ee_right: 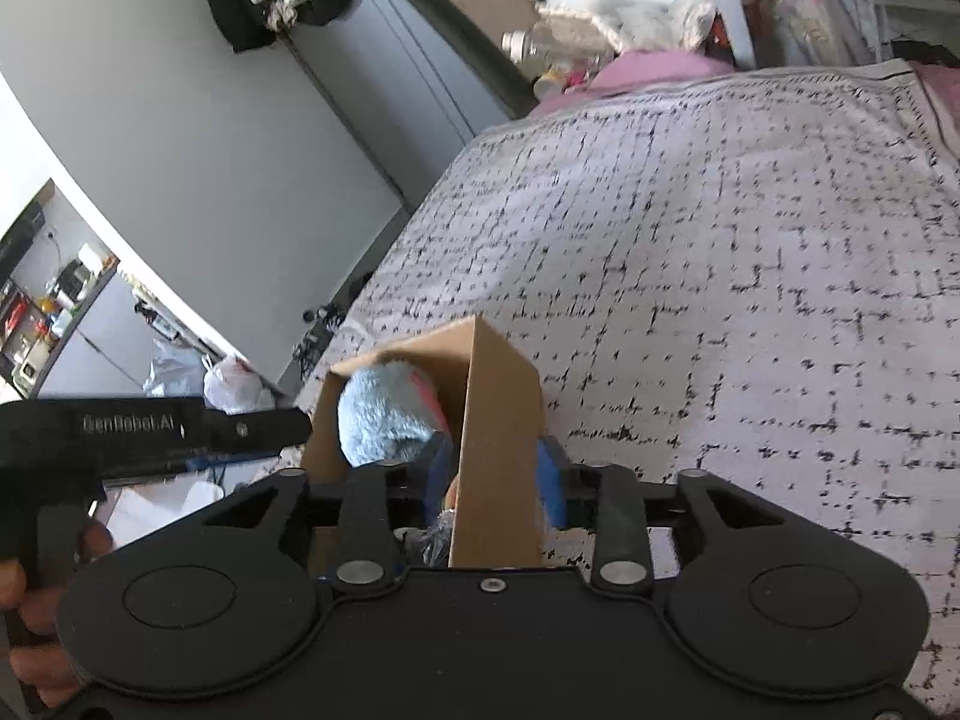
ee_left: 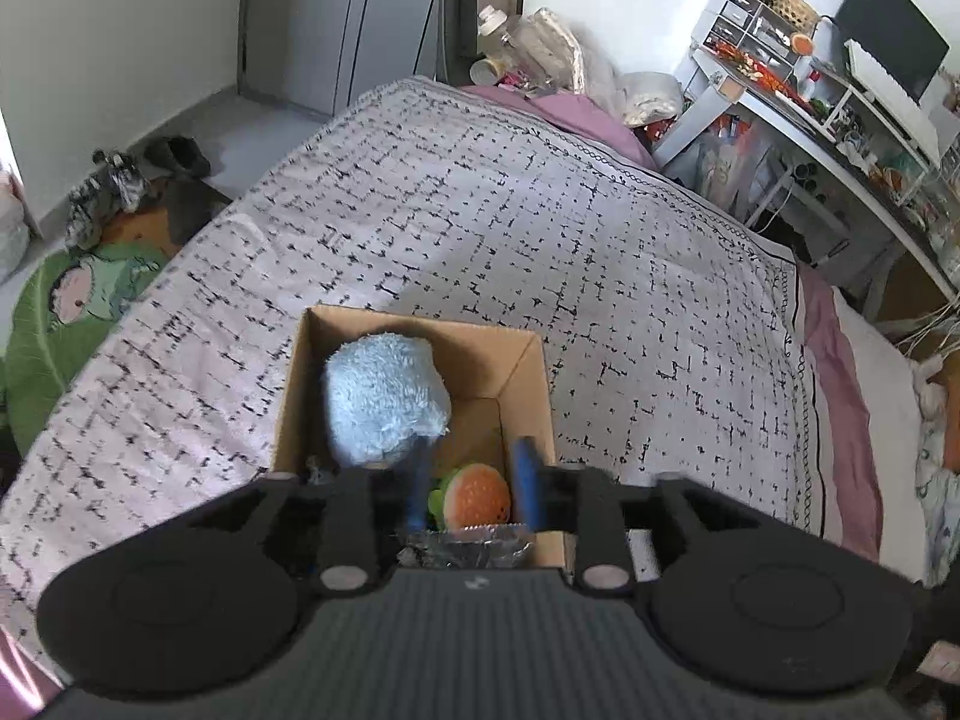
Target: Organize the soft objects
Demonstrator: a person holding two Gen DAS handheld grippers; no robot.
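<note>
Far left on floor: green cartoon mat (ee_left: 72, 306), shoes (ee_left: 108, 186) beside it. Centre: bed under checked quilt (ee_left: 540, 228). Far right: cluttered desk (ee_left: 840, 120) with dark monitor (ee_left: 894, 42).

Near on quilt: open cardboard box (ee_left: 516, 372). Inside, left to right: fluffy blue plush (ee_left: 384, 396) upright against left wall, burger plush (ee_left: 474, 495) low, crinkled foil wrapper (ee_left: 468, 546) at near edge.

Left gripper (ee_left: 474, 480): jaws parted over box, pressing on nothing. Right gripper (ee_right: 492, 474): jaws parted, straddling box's right wall without clamping.
</note>
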